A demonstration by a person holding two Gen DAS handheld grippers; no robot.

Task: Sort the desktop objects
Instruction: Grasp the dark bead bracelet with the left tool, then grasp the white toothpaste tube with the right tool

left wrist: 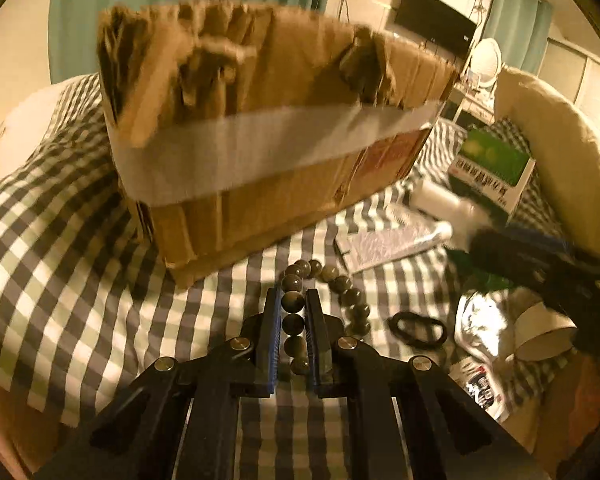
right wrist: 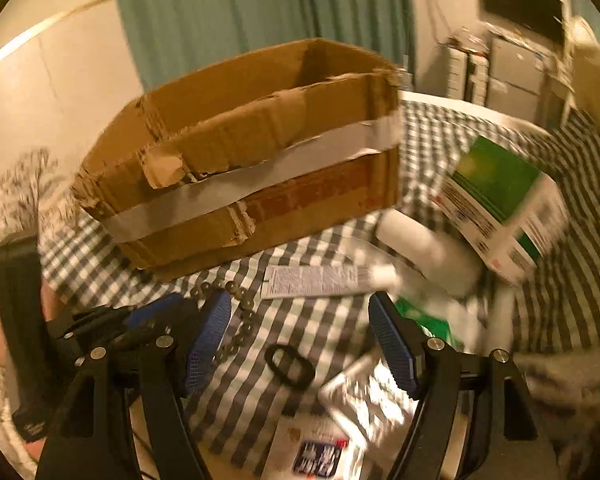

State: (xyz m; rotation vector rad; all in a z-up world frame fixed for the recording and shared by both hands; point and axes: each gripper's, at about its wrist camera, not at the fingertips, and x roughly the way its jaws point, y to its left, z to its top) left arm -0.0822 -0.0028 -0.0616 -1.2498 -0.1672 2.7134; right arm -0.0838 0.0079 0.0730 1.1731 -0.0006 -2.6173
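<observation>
Left gripper point(left wrist: 293, 304) has its jaws pressed nearly together on a bead bracelet point(left wrist: 328, 300); one straight run of dark round beads sits between the blue pads, the remaining beads curve off to the right on the checked cloth point(left wrist: 80, 288).

Right gripper point(right wrist: 300, 344) has its jaws spread wide with nothing between the pads. It hovers over the cloth above a black oval ring point(right wrist: 290, 364). In the left wrist view the same ring point(left wrist: 418, 328) lies just right of the bracelet, not touching it.

A torn cardboard box point(left wrist: 268, 136) with a white tape band stands on the cloth just behind the bracelet, open top up. Right wrist view shows the box point(right wrist: 252, 168) behind both grippers.

To the right of the box: a flat white tube point(right wrist: 316, 282), a white bottle point(right wrist: 424, 252) lying on its side, and a green-and-white carton point(right wrist: 496, 204) tilted against the pile. Nearer the camera, a crinkled silver foil pouch point(left wrist: 480, 324) and a cardboard roll point(left wrist: 540, 332). This side is blurred, so labels are unreadable.

Background: teal curtain point(right wrist: 260, 12), a dark screen point(left wrist: 434, 20) on the wall.
</observation>
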